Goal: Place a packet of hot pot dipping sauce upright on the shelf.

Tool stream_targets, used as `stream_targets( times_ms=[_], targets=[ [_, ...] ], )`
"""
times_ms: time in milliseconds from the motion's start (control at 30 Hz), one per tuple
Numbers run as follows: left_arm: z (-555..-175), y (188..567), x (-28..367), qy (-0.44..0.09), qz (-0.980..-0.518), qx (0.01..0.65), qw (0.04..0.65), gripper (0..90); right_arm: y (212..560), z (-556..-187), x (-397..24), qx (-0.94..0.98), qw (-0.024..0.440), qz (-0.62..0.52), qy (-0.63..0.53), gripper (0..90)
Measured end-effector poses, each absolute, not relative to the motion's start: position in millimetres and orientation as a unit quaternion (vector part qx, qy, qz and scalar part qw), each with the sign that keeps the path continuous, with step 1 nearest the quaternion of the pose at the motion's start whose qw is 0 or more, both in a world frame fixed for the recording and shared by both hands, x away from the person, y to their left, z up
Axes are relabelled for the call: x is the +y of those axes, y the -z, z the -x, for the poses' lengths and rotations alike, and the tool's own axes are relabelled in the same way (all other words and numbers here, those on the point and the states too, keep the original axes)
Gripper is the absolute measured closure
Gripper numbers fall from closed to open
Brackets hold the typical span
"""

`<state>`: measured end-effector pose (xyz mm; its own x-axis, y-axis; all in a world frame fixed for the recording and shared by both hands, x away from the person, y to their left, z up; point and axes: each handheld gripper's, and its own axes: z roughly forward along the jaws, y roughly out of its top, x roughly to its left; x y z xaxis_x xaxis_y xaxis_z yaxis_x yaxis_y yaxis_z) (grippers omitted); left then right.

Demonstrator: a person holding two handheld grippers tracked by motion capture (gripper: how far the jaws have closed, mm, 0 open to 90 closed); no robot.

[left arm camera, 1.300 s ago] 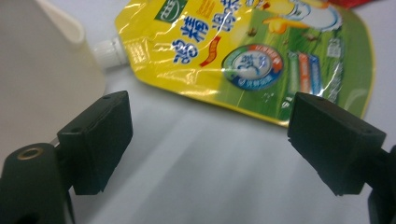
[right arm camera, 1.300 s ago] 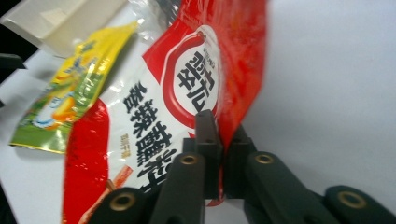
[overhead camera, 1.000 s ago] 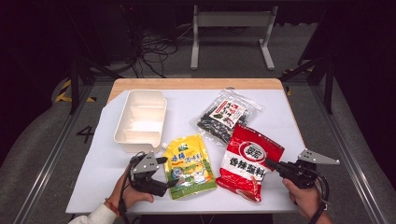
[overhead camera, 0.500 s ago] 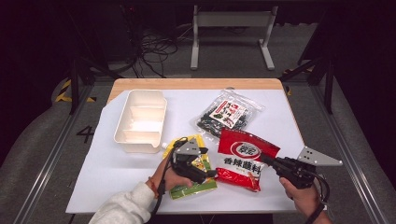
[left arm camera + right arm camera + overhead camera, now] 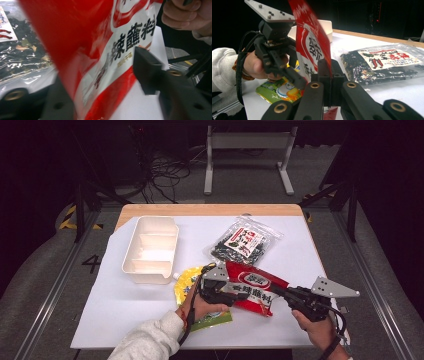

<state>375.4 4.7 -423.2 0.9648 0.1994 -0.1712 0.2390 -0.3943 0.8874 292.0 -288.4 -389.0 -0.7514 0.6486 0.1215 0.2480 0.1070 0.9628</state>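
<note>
A red snack pouch (image 5: 255,287) stands tilted up on its edge above the white table cover. My right gripper (image 5: 272,292) is shut on the pouch's near end; in the right gripper view its pads (image 5: 328,72) pinch the red pouch (image 5: 312,50). My left gripper (image 5: 235,292) has come in from the left, and its jaws have just been closing with the red pouch (image 5: 100,50) between them. In the left gripper view one pad (image 5: 146,71) stands close to the pouch's printed face; the other jaw is behind the pouch. I see no firm pinch there.
A yellow-green pouch (image 5: 187,282) lies flat under my left hand. A clear bag of dark dried food (image 5: 242,242) lies at the back right. A white compartment tray (image 5: 150,250) stands at the back left. The table's wooden far edge (image 5: 210,210) shows beyond the cover.
My left gripper moved right, across the yellow-green pouch, to the red pouch, and its jaws narrowed. The right gripper lifted the red pouch's end, so the pouch tipped up.
</note>
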Motion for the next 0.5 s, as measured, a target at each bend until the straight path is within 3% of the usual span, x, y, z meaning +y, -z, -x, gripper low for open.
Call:
stream_targets(
  times_ms=[100, 200, 333, 500],
  targets=[
    [-377.1, 423.5, 9.1, 0.022, -0.826, 0.129, 0.548, 80.8, 387.6, -292.3, -284.6, 0.726, 0.171, -0.306, -0.591, 89.9],
    [-374.9, 422.1, 9.4, 0.014, -0.824, 0.122, 0.553, 89.6, 387.0, -293.0, -282.8, 0.723, 0.177, -0.313, -0.590, 89.6],
    [-373.5, 420.9, 10.8, 0.018, -0.822, 0.115, 0.557, 90.0, 386.0, -293.0, -283.0, 0.720, 0.182, -0.316, -0.590, 84.6],
    [-369.2, 416.1, 11.8, 0.008, -0.821, 0.110, 0.561, 90.0, 385.5, -291.1, -285.2, 0.725, 0.192, -0.323, -0.577, 63.7]
  ],
)
